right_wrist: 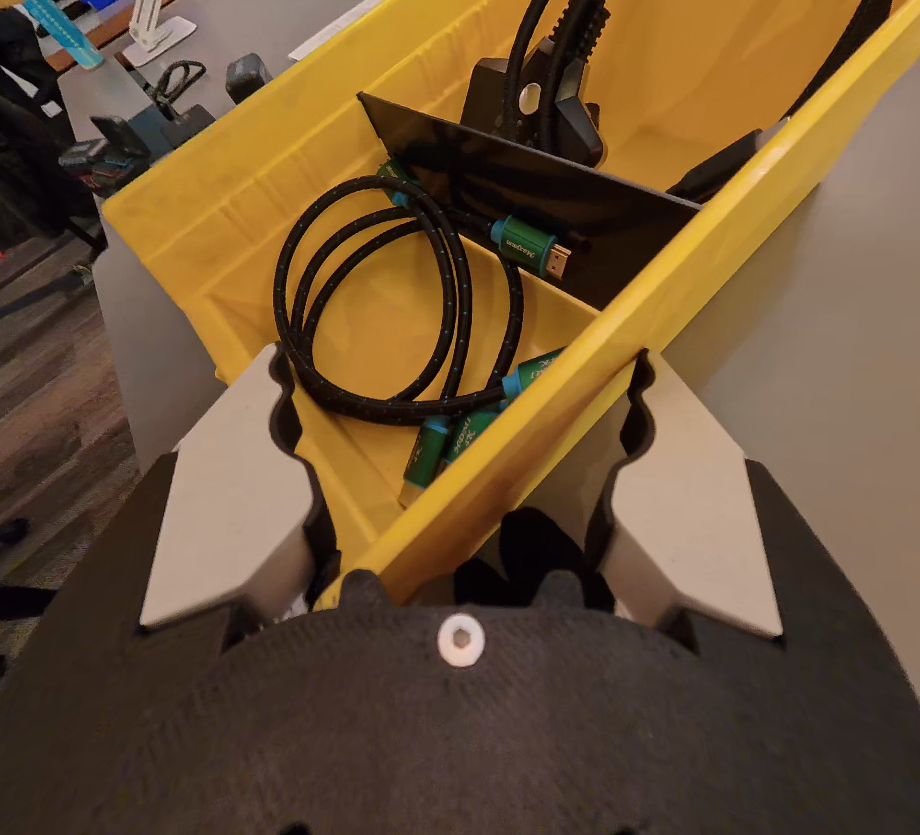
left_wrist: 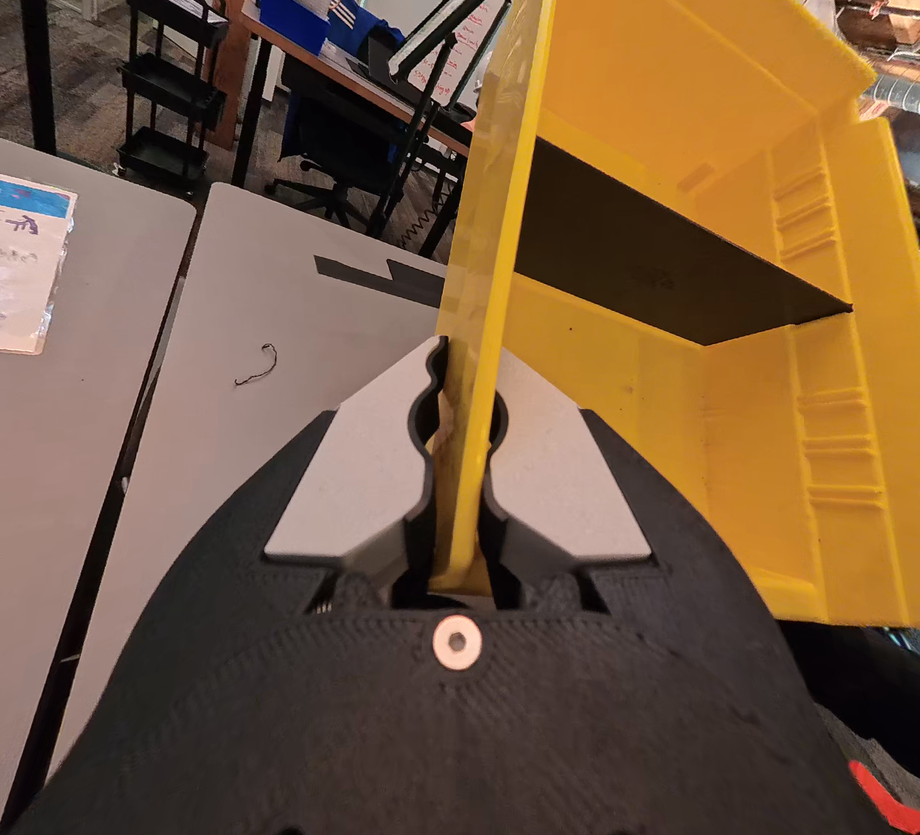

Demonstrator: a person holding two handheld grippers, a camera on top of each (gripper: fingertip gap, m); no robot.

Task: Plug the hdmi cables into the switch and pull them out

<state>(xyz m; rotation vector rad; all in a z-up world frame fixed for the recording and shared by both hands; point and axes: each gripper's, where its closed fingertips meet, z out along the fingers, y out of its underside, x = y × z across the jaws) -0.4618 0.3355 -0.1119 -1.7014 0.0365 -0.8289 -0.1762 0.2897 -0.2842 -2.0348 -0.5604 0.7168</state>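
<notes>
My left gripper (left_wrist: 460, 418) pinches the yellow bin (left_wrist: 647, 154) wall above a grey table (left_wrist: 279, 313); office desks beyond. Right gripper (right_wrist: 460, 405) spread, straddling the bin rim; HDMI cables (right_wrist: 398, 293) coiled just ahead, switch (right_wrist: 535, 114) behind the black divider (right_wrist: 498, 169).

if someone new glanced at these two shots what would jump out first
A big yellow bin dominates both views. In the left wrist view the left gripper is shut on the wall of an empty bin, tilted up off the table. In the right wrist view the open right gripper straddles the rim; coiled black cables with green plugs lie in the near compartment, and a black switch sits beyond the black divider.
</notes>
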